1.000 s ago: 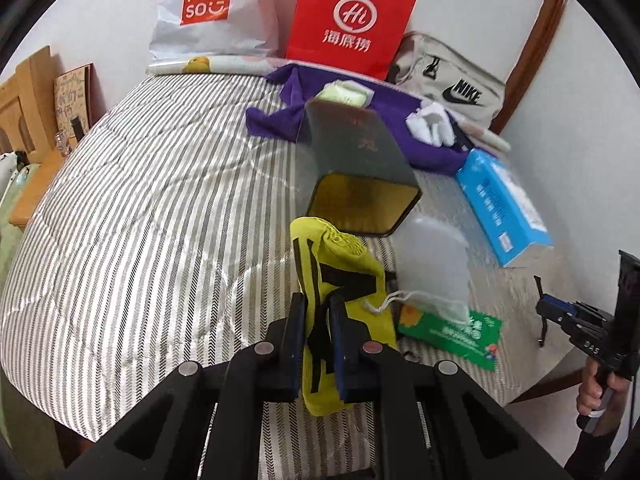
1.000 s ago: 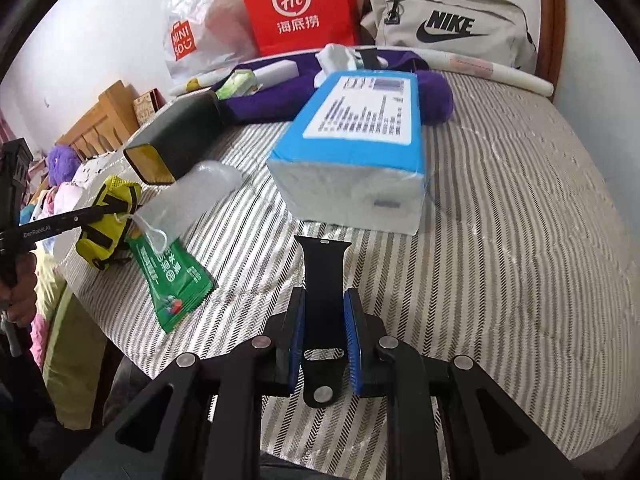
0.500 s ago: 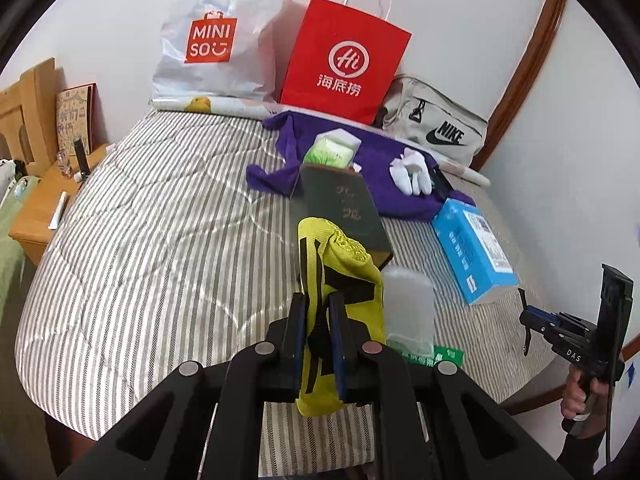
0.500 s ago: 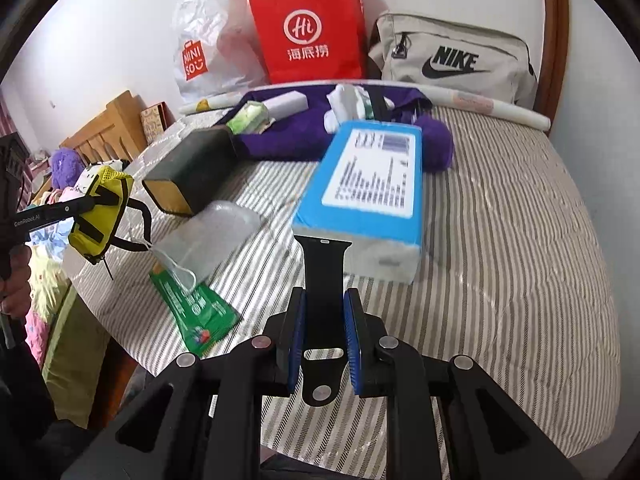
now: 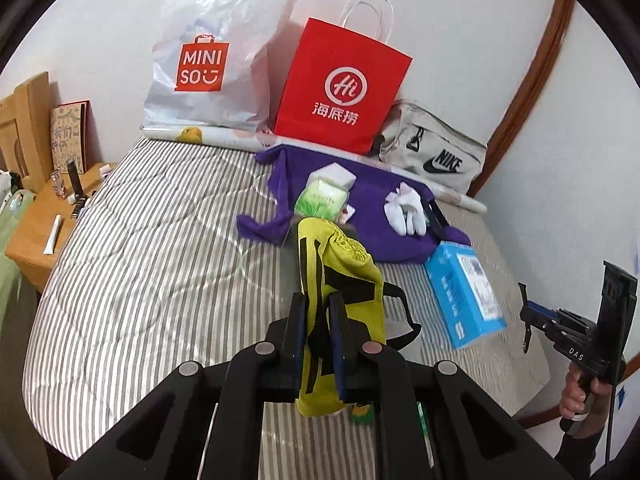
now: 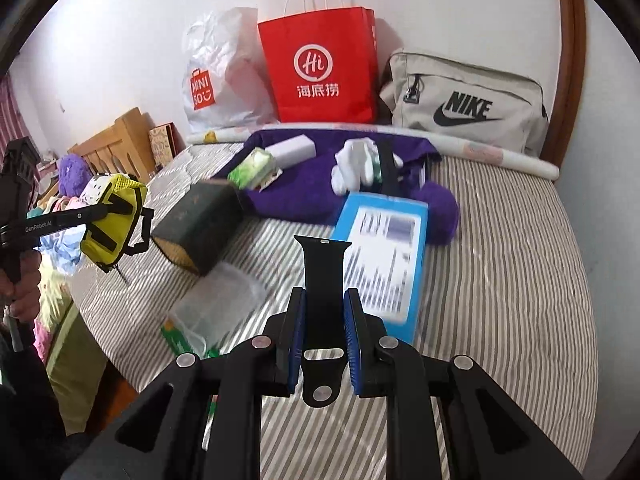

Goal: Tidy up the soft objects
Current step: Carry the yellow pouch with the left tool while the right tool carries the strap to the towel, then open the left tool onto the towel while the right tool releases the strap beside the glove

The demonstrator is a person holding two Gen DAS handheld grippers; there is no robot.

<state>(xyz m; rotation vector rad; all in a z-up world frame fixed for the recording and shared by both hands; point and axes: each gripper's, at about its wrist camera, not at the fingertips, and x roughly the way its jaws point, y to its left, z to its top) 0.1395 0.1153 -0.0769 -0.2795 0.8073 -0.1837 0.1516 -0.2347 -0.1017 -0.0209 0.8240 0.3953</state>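
Note:
My left gripper (image 5: 318, 316) is shut on a yellow pouch with black straps (image 5: 340, 264) and holds it in the air above the striped bed (image 5: 140, 264); the pouch also shows at the left of the right wrist view (image 6: 114, 220). My right gripper (image 6: 323, 312) is shut on a black watch strap (image 6: 322, 272) held above the bed's near edge. A purple cloth (image 5: 372, 196) at the back carries a green tissue pack (image 5: 320, 199) and white socks (image 5: 404, 208).
A blue box (image 6: 384, 260), a dark box (image 6: 196, 224), a clear plastic bag (image 6: 216, 308) and a green packet (image 6: 176, 338) lie on the bed. A red paper bag (image 5: 340, 88), a Miniso bag (image 5: 212, 64) and a Nike bag (image 5: 432, 152) stand at the wall. A wooden nightstand (image 5: 36, 232) stands left.
My left gripper has lifted the yellow pouch off the bed and drawn back, higher above it. My right gripper, still holding the strap, has also risen and pulled back.

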